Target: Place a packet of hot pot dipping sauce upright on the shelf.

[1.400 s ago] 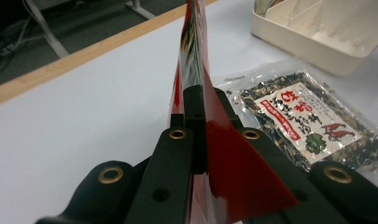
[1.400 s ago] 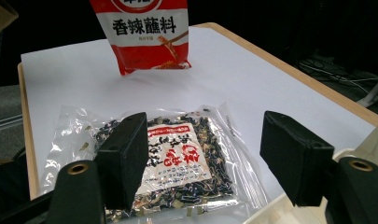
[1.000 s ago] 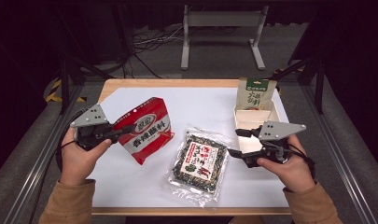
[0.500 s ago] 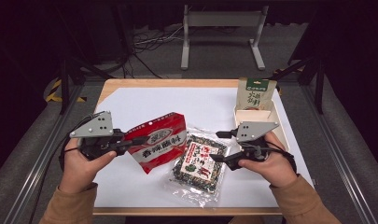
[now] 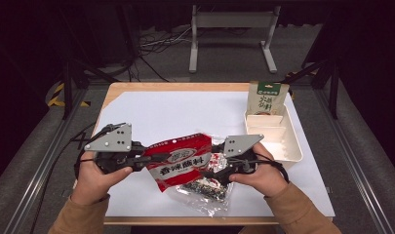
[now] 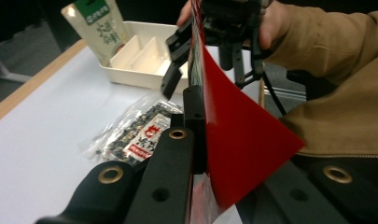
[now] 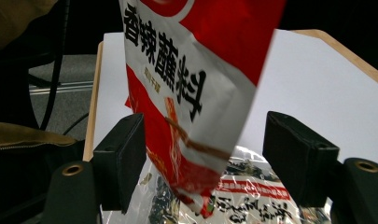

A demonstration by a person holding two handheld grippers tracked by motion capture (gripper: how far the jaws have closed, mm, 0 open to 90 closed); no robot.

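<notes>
A red snack packet (image 5: 180, 161) with white lettering hangs above the table, and my left gripper (image 5: 139, 158) is shut on its left end. In the left gripper view the jaws (image 6: 196, 109) pinch the packet's red edge (image 6: 238, 140). My right gripper (image 5: 218, 165) stands at the packet's right end. Its jaws have just been closing a little. In the right gripper view the packet (image 7: 186, 93) hangs between the pads (image 7: 123, 158) without touching them, so the right gripper (image 7: 210, 158) is open. A clear seaweed packet (image 5: 205, 192) lies on the white sheet beneath.
A white divided tray (image 5: 283, 141) sits at the right of the table, with a green pouch (image 5: 267, 100) standing at its far end. In the left gripper view the tray (image 6: 140, 60) and pouch (image 6: 98, 23) lie beyond the clear packet (image 6: 135, 133).
My left gripper has carried the red packet to the right and turned it level over the clear packet. My right gripper has moved left until its jaws straddle the packet's right end.
</notes>
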